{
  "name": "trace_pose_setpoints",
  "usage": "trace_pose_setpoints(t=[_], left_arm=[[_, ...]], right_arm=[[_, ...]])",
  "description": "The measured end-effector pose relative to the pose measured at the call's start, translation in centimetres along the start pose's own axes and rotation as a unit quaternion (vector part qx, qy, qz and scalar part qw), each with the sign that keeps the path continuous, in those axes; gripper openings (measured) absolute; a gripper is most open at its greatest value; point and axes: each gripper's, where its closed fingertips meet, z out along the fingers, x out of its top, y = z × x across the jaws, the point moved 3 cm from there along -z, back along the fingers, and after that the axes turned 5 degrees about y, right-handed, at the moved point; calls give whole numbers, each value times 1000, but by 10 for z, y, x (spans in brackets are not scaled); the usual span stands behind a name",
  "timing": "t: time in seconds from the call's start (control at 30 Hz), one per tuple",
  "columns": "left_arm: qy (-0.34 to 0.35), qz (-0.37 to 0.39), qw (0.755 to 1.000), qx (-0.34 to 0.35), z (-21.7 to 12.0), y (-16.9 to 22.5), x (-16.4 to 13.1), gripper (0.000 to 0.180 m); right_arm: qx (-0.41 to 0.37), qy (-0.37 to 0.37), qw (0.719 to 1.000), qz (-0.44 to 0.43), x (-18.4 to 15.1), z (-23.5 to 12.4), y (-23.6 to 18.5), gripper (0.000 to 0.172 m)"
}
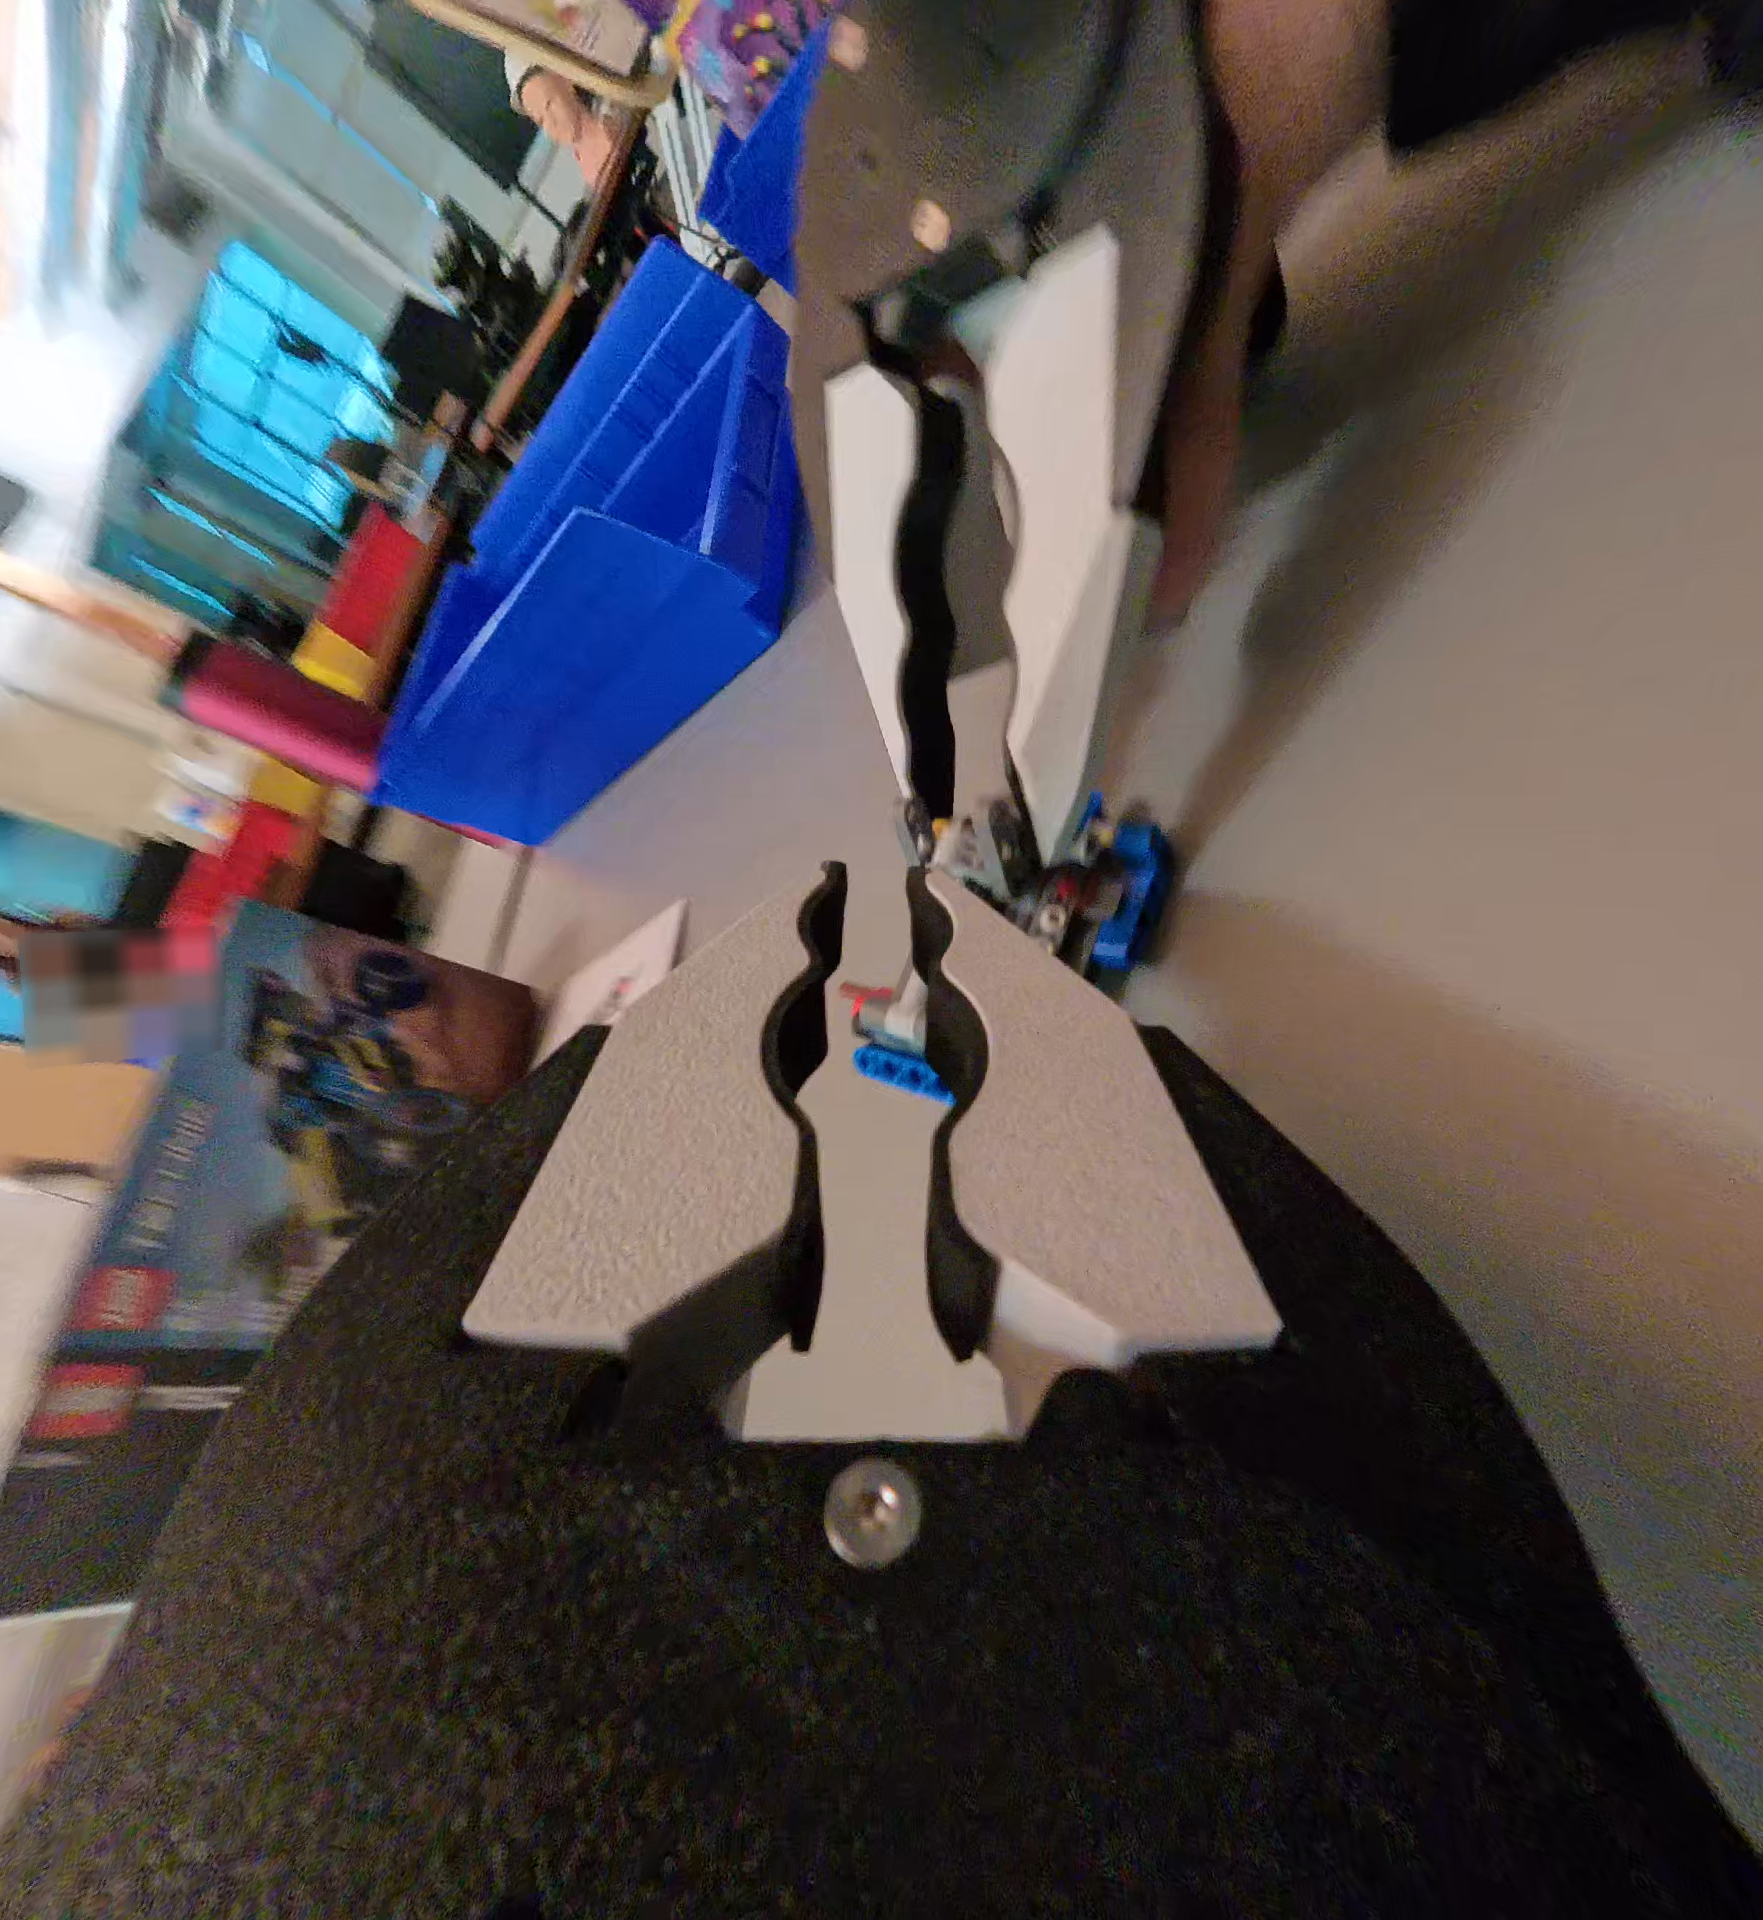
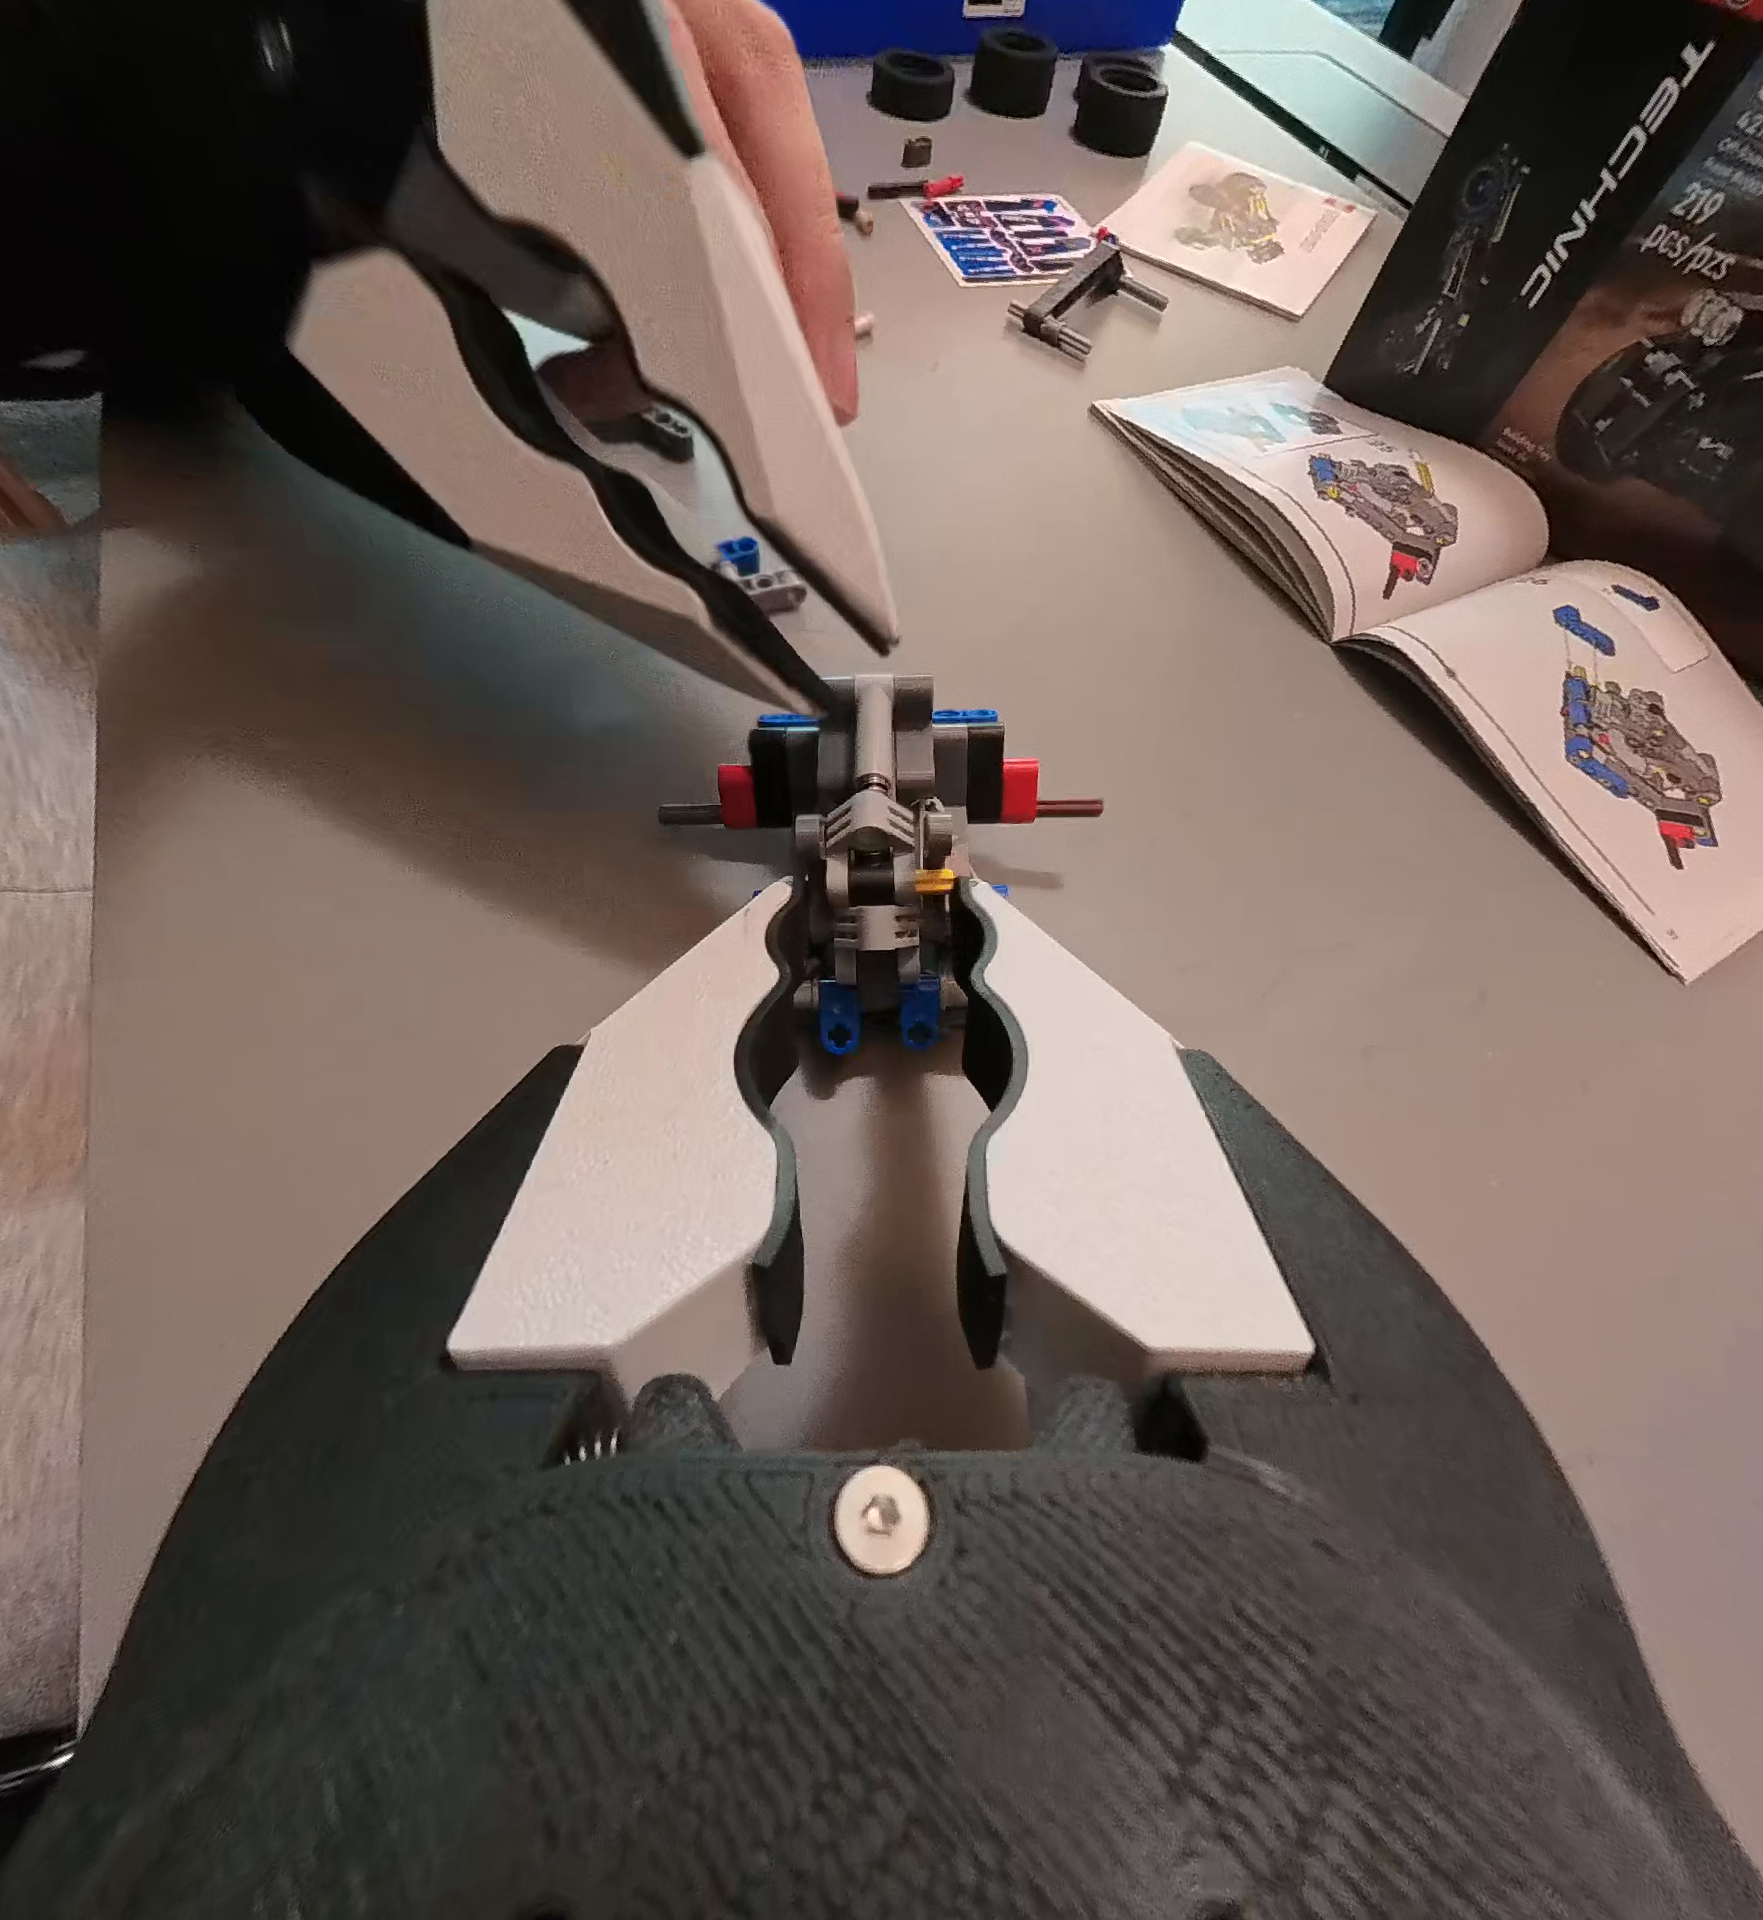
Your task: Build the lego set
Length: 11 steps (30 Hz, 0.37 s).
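A small brick-built vehicle frame (image 2: 872,769) in grey, black, blue and red stands on the grey table (image 2: 1168,1039). My right gripper (image 2: 877,894) is shut on its near end, one pad on each side. My left gripper (image 2: 851,675) comes down from the upper left, and its lower fingertip touches the frame's far top edge. In the left wrist view my left gripper (image 1: 877,878) stands slightly open with nothing between its tips. A small grey, red and blue piece (image 1: 898,1029) shows through its gap, clear of the left pad. The right gripper (image 1: 970,821) and the frame (image 1: 1116,894) lie just ahead.
An open instruction booklet (image 2: 1428,582) and a dark toy box (image 2: 1583,260) lie to the right. A sticker sheet (image 2: 1002,239), a black axle part (image 2: 1085,291) and black tyres (image 2: 1012,73) lie farther back. Blue bins (image 1: 596,623) stand along the table's edge. A hand (image 2: 794,208) holds the left gripper. My two grippers' fingertips are within a few centimetres of each other.
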Motion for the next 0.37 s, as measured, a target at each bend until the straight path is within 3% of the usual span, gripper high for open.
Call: trace_pose_setpoints(t=[0.1, 0.17, 0.3, 0.37], left_arm=[[-22, -151, 987, -47, 5, 0, 4, 13], [-60, -239, 968, -41, 10, -6, -3, 12], [-75, -434, 895, -70, 15, -10, 3, 12], [-109, -467, 872, -93, 17, -3, 3, 13]], right_arm=[[0, 0, 1000, 2, 0, 0, 0, 24], [0, 0, 1000, 2, 0, 0, 0, 24], [-3, 0, 1000, 2, 0, 0, 0, 24], [-6, -1, 1000, 7, 1, 1, 1, 24]])
